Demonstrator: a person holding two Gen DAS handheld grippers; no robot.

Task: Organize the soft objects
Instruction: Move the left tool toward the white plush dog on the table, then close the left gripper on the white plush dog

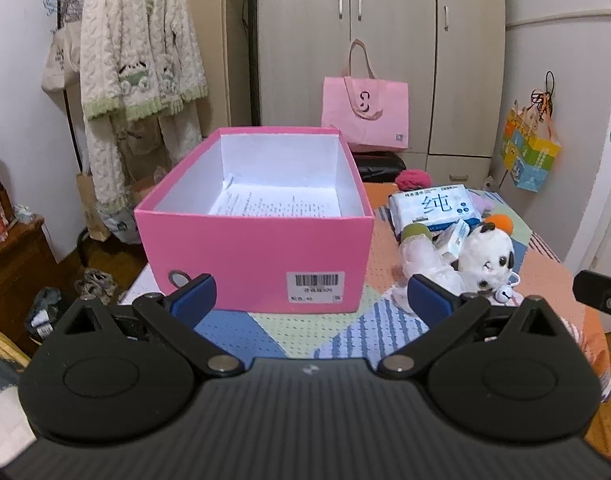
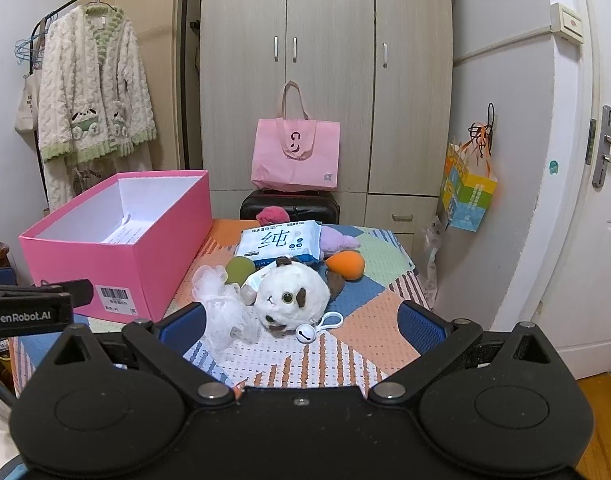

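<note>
Tools [image 1: 311, 300] [image 2: 301, 322] agape, empty, short of pink box [image 1: 257, 256] and plush pile [image 2: 289, 296].

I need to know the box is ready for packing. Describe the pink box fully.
The pink box is an open, lidless rectangular carton, apparently cardboard, pink outside and white inside. It stands upright on the patchwork mat, left of the pile of soft things and apart from them. Only a printed paper sheet lies on its floor. A barcode label and a metal eyelet mark its near end.
</note>
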